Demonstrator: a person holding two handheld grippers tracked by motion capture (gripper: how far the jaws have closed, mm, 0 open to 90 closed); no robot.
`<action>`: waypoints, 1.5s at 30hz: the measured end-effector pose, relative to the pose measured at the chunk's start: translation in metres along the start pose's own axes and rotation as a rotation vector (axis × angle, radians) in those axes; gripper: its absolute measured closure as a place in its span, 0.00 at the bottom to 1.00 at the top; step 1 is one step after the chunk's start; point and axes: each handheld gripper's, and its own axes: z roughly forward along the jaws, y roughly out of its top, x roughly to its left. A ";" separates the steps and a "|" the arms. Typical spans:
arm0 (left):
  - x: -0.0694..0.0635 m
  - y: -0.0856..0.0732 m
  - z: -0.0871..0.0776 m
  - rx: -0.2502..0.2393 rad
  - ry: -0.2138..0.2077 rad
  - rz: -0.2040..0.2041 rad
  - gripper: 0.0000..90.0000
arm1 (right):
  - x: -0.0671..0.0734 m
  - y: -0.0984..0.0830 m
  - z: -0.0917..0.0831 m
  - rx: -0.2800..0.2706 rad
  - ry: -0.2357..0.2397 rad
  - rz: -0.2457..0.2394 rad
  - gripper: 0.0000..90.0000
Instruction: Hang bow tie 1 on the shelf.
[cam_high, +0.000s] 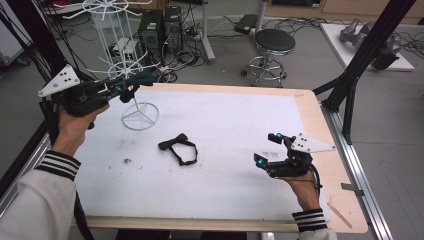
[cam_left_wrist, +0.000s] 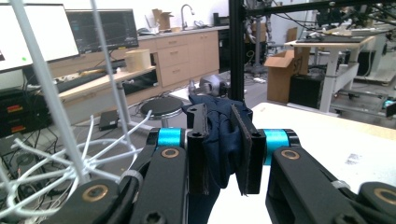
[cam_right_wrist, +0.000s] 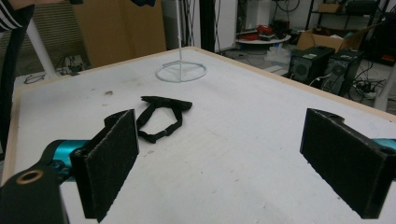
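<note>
Your left claw (cam_high: 131, 86) is raised at the far left of the counter (cam_high: 235, 125), beside the white wire rack (cam_high: 131, 67). Its jaws are closed on a dark blue bow tie (cam_left_wrist: 219, 140); in the left gripper view the cloth is bunched between the two pads and spills out above and below them. In the high view the blue cloth sits at the claw tip, level with the rack's lower ring of hooks and near the central post. Whether the cloth touches a hook, you cannot tell from these views.

The rack's round base (cam_high: 140, 116) stands on the counter's white mat, just below and to the right of your left hand (cam_high: 75, 122).

A black bow tie (cam_high: 178, 148) with its strap looped lies flat near the middle of the counter, well apart from both claws. The right gripper view shows it (cam_right_wrist: 161, 116) ahead of the jaws, with the rack base farther off.

Your right claw (cam_high: 267, 148) is held low over the right side of the counter, jaws wide apart with nothing between them.
</note>
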 end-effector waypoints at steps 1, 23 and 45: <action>0.001 -0.001 -0.001 0.000 0.006 -0.003 0.86 | 0.001 -0.001 -0.001 -0.002 -0.004 0.000 0.12; 0.017 -0.022 -0.007 0.014 0.137 -0.052 0.85 | 0.007 -0.029 -0.006 -0.062 -0.079 0.007 0.12; 0.017 -0.034 0.004 0.034 0.168 -0.092 0.85 | 0.019 -0.033 -0.008 -0.093 -0.142 -0.001 0.12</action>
